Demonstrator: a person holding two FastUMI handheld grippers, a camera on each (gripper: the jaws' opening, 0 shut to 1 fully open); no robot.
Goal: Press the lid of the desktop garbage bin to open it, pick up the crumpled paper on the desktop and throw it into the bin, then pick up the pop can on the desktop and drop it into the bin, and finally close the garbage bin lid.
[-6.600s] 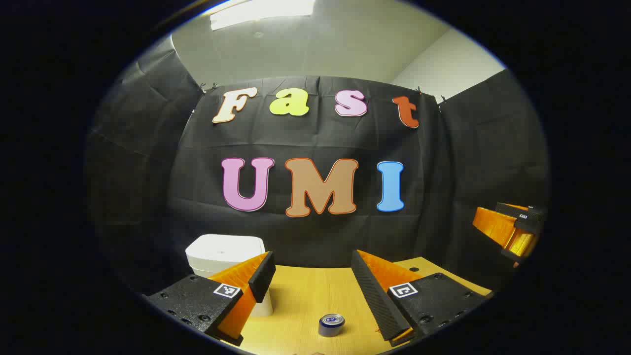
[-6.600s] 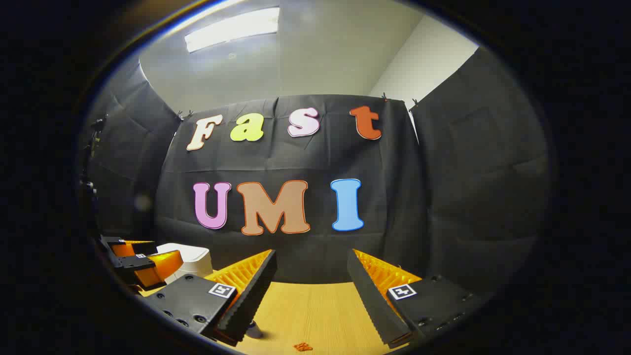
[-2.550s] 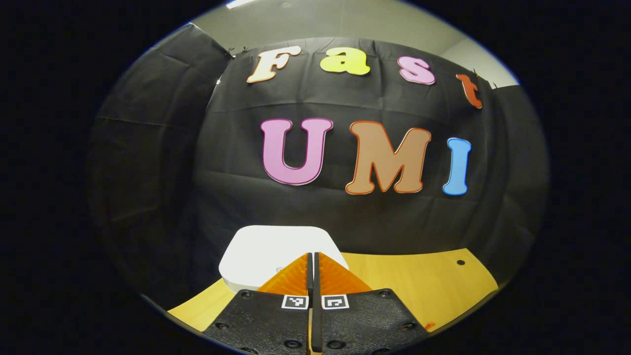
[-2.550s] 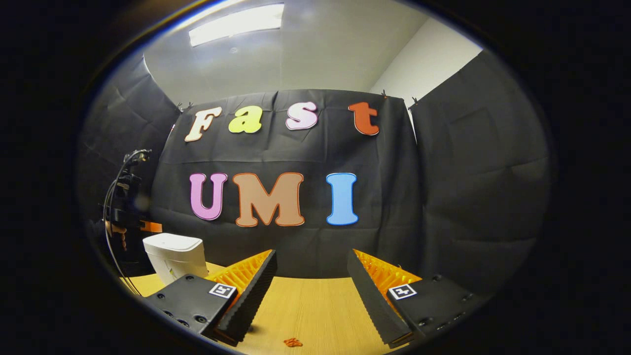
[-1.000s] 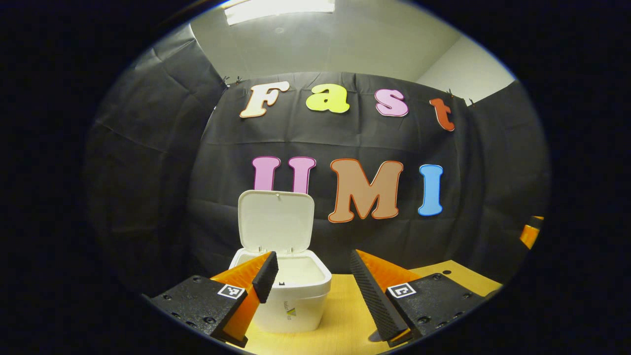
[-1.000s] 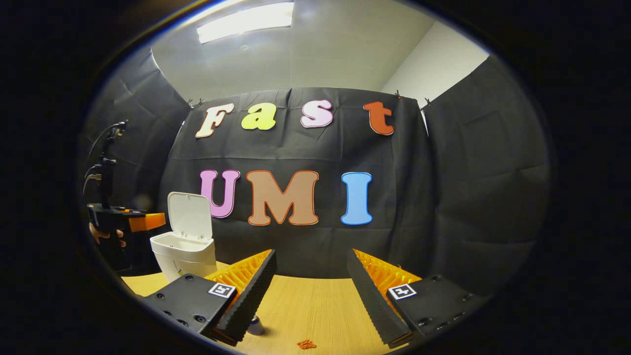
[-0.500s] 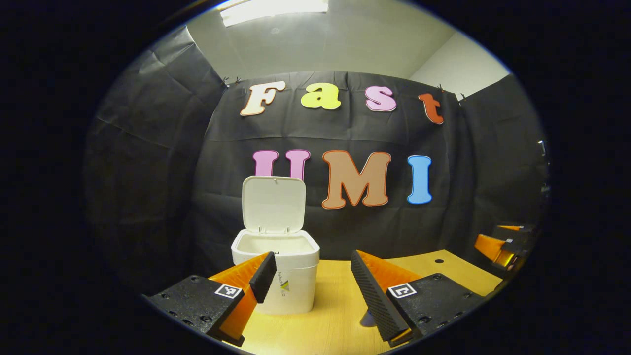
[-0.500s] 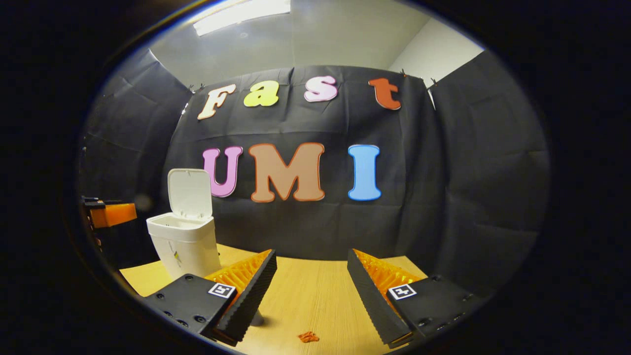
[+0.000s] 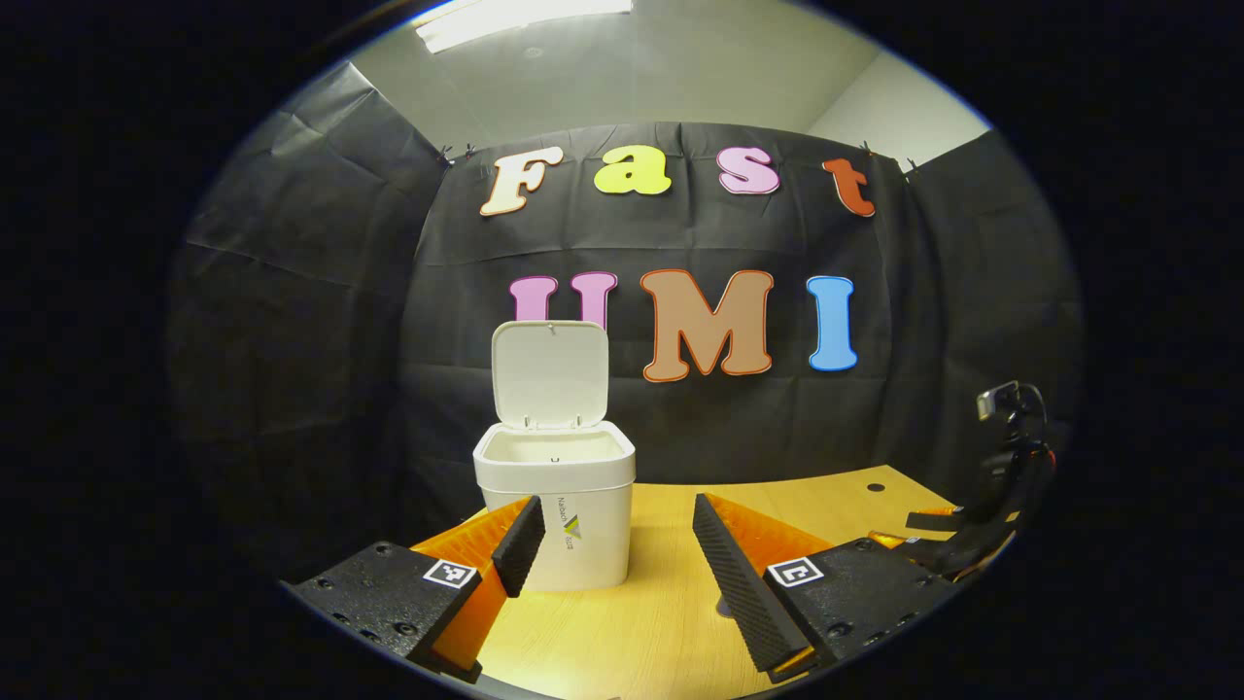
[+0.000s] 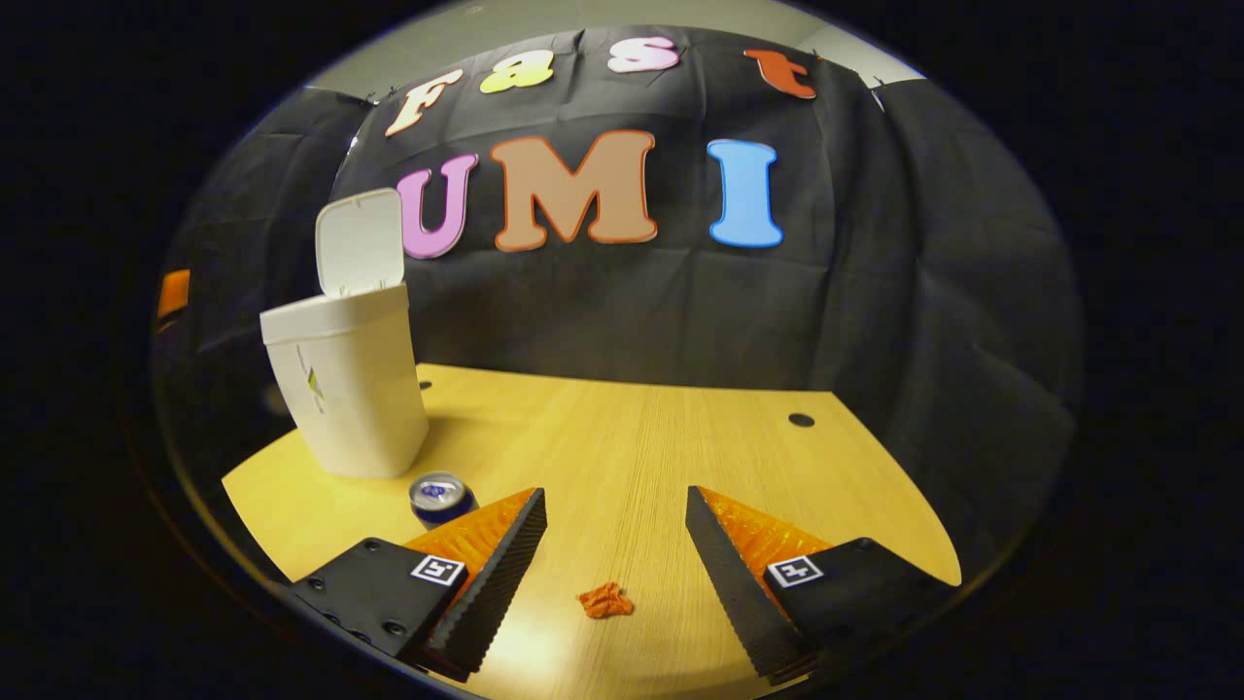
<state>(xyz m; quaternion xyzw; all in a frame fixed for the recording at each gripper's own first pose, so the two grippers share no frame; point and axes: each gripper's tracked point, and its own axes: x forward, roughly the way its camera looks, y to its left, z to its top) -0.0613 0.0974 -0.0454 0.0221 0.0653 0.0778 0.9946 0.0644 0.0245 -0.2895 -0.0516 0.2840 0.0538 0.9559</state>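
A white desktop bin (image 9: 556,510) (image 10: 348,389) stands on the wooden table with its lid (image 9: 550,373) (image 10: 359,241) flipped upright. My left gripper (image 9: 612,544) is open, held back from the bin's front with nothing between its fingers. In the right gripper view a small orange crumpled paper (image 10: 604,600) lies on the table between the fingertips of my open right gripper (image 10: 616,535), just below them. A blue pop can (image 10: 439,496) stands upright next to the bin, by the right gripper's left finger. The right gripper also shows at the far right of the left gripper view (image 9: 957,540).
The wooden table (image 10: 632,437) has a curved far edge against the black cloth wall, with a small round hole (image 10: 801,420) at its back right. Bare wood lies to the right of the bin.
The left gripper pressed the lid while shut, the lid sprang open, and that gripper opened and drew back. The right gripper has tilted down over the paper and the can.
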